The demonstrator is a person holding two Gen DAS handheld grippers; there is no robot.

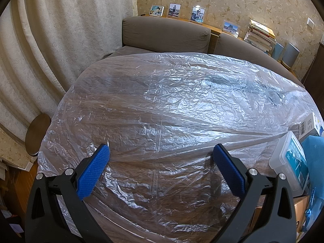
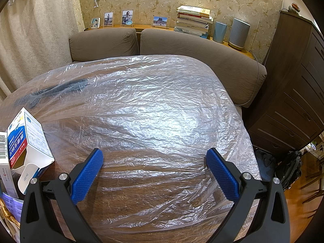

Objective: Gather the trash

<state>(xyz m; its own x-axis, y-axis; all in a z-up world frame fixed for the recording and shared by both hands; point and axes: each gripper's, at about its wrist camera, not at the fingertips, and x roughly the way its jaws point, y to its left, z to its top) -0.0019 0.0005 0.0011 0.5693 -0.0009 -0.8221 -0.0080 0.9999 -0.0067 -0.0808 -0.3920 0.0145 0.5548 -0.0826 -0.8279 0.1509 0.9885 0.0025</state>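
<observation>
A clear crinkled plastic sheet (image 1: 162,109) lies spread over a wooden table; it also shows in the right wrist view (image 2: 145,109). My left gripper (image 1: 161,151) is open and empty, hovering over the sheet's near part. My right gripper (image 2: 154,156) is open and empty above the sheet too. An opened white and blue carton (image 2: 28,139) stands at the left of the right wrist view. In the left wrist view a translucent plastic box with a teal label (image 1: 291,162) and a white carton with a barcode (image 1: 308,124) sit at the right edge. A dark object (image 2: 58,90) lies under the sheet.
A brown sofa (image 2: 182,44) stands behind the table, with a shelf of photo frames (image 2: 127,18), stacked books (image 2: 192,20) and two cylinders (image 2: 239,32). A dark cabinet (image 2: 293,81) is at the right. Curtains (image 1: 50,50) and a round stool (image 1: 37,133) are at the left.
</observation>
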